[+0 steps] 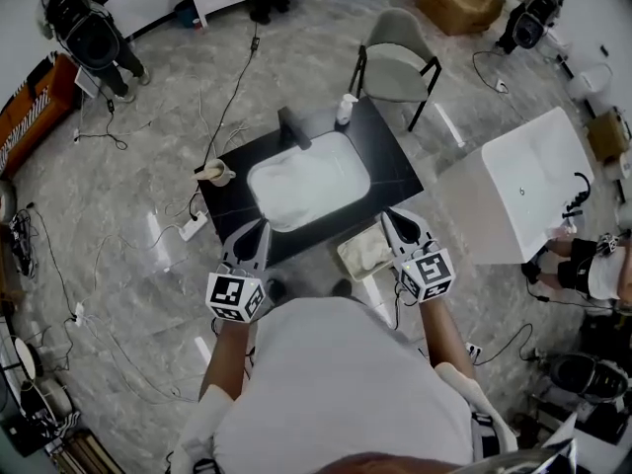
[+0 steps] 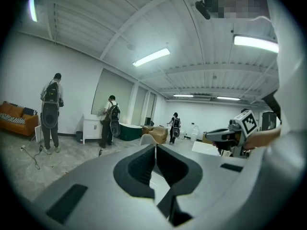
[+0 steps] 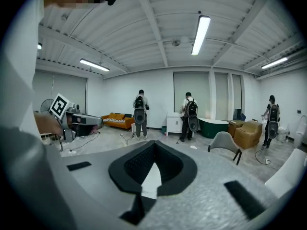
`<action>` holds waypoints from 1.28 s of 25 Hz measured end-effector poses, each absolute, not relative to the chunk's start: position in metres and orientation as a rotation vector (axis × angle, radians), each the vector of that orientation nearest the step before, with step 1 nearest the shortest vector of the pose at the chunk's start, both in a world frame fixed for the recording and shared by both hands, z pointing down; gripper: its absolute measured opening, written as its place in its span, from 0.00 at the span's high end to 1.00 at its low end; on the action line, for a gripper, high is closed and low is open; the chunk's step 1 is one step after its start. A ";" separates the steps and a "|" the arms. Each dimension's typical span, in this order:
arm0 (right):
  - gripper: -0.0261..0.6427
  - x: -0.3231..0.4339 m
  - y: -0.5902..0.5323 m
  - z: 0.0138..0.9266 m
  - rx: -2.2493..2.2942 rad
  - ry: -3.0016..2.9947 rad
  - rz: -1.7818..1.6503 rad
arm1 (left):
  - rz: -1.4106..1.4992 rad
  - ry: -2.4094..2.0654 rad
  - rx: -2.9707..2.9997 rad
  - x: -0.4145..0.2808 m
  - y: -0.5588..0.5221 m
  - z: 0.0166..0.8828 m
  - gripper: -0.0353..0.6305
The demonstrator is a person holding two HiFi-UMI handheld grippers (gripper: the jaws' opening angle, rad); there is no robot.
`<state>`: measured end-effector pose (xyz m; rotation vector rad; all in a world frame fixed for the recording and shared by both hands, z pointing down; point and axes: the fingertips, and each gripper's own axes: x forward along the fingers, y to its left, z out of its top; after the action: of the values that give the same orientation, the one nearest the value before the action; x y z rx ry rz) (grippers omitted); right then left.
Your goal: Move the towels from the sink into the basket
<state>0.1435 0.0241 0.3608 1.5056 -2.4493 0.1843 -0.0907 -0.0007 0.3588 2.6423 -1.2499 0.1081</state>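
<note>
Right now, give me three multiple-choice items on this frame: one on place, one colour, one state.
1. Where is the basket? A on the chair; B beside the counter's near edge, by the right gripper; C on the sofa.
2. Counter colour? A white; B orange; C black.
3. Right gripper's jaws? A shut, empty; B shut on a towel; C wide open.
B: it sits just off the counter's front edge. C: the top round the sink is black. A: the pads meet, nothing between.
</note>
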 end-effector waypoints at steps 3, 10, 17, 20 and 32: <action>0.96 0.126 0.004 0.372 1.426 -2.452 0.185 | 0.121 -1.258 2.618 -0.098 -0.008 0.369 0.93; 0.96 0.053 -0.043 0.443 1.160 -2.464 0.263 | 0.177 -1.262 2.561 -0.121 -0.014 0.413 0.93; 0.85 -0.012 -0.113 0.562 0.964 -2.394 0.377 | 0.238 -1.270 2.531 -0.151 -0.034 0.474 0.93; 0.77 -0.031 -0.126 0.623 0.894 -2.327 0.467 | 0.264 -1.254 2.519 -0.159 -0.033 0.499 0.93; 0.26 -0.073 -0.165 0.825 0.722 -2.008 0.721 | 0.280 -1.181 2.427 -0.195 -0.041 0.577 0.93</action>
<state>-0.0729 -0.1649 0.8250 0.7219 -2.0084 0.7211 -0.1950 -0.0411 0.5773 2.4269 -1.1810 0.2799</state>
